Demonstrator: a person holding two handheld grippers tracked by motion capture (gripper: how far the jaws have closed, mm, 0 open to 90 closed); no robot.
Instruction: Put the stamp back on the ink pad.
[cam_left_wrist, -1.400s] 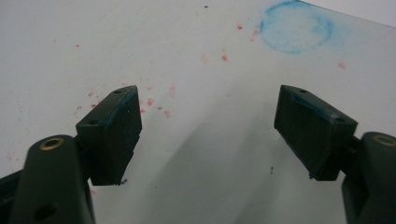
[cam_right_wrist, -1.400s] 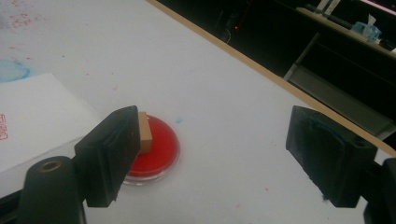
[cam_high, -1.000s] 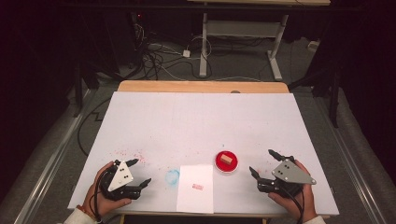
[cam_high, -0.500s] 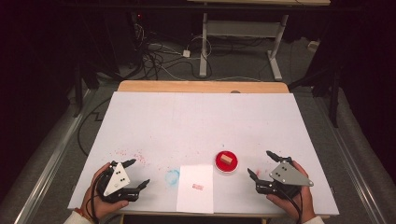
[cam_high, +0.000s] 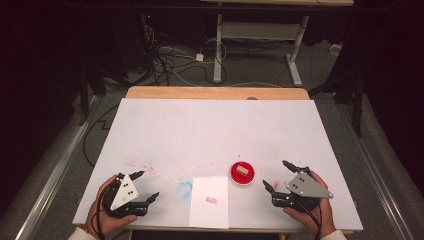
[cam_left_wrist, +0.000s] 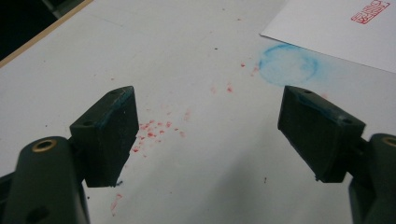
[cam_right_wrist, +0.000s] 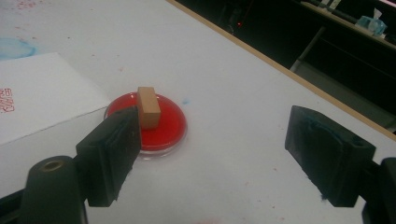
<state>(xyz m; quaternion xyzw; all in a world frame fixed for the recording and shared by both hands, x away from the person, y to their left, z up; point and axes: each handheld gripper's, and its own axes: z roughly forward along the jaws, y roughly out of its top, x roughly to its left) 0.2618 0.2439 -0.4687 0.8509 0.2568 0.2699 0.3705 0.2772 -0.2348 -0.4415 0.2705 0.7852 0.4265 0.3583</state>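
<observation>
Small rectangular wooden stamp block (cam_high: 242, 170) stands on the round red ink pad (cam_high: 242, 174), lower right of centre in the high view; white paper sheet (cam_high: 209, 201) bearing a red imprint (cam_high: 212, 200) lies just left of it, nothing between pad and right gripper (cam_high: 278, 176). A smudged blue ring (cam_high: 185, 189) and scattered red specks (cam_high: 142, 165) mark the matte white table cover (cam_high: 215, 130). Right gripper, lower right, is released with jaws wide, near the pad; left gripper (cam_high: 148, 185), lower left, likewise spread over bare cover.

**Three cameras, one desk**

A fixed camera looks forward and down over the desk (cam_high: 215, 130) from the person's side. Two cameras ride low along their fingers, close to the surface. All three views share the white sheet (cam_high: 209, 201); the right gripper view and the high view share the red ink pad (cam_right_wrist: 163, 123).
</observation>
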